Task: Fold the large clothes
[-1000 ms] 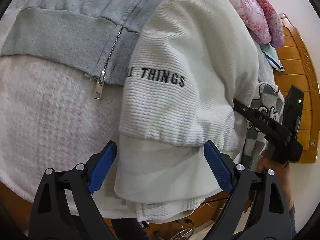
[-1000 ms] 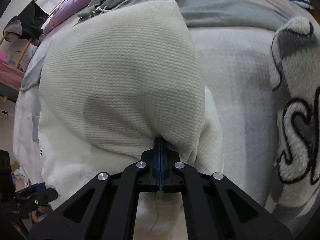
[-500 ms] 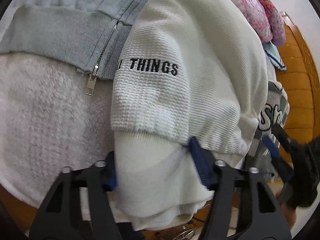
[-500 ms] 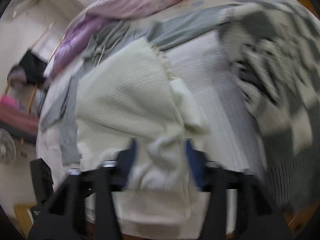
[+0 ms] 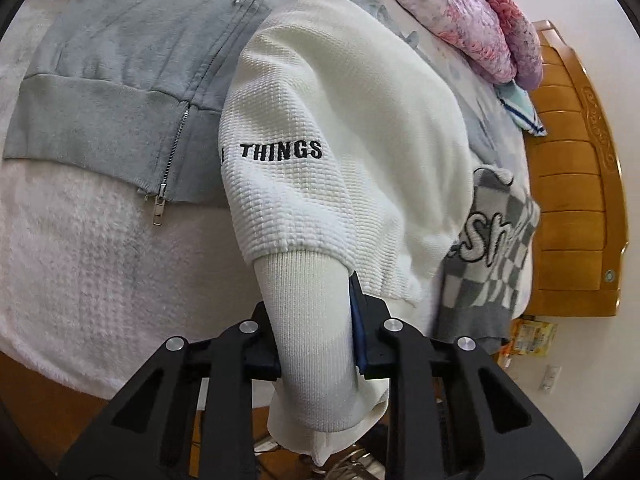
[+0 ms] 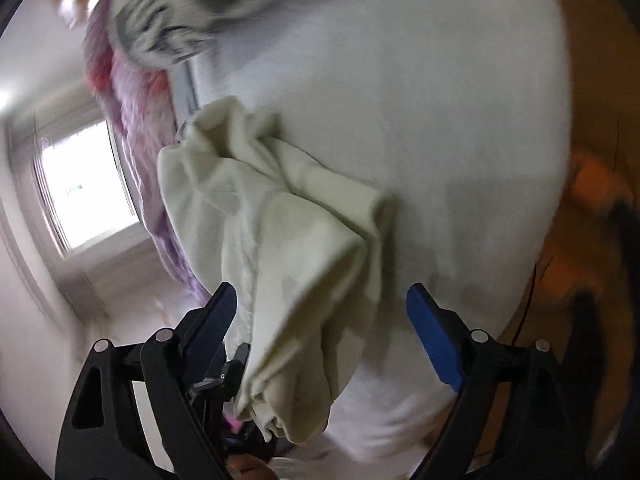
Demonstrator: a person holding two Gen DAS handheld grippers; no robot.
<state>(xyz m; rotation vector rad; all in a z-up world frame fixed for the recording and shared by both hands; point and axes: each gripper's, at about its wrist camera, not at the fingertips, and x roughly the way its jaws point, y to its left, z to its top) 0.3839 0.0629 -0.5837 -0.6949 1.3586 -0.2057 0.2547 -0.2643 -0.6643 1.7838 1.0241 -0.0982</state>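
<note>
Between the jaws, a cream-white waffle-knit sweater (image 5: pixel 340 128) lettered black; left of them a plain grey zip hoodie (image 5: pixel 120 80); right, a grey-and-white checked knit (image 5: pixel 492 248).

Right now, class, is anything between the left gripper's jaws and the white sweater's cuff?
Nothing visible. The left gripper has just been closing, and its jaws now clamp the ribbed cuff of the white sweater directly.

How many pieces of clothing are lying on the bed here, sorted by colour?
White: 1, the sweater
Grey: 1, the zip hoodie
Grey-and-white checked: 1, the checked sweater
Total: 3
</note>
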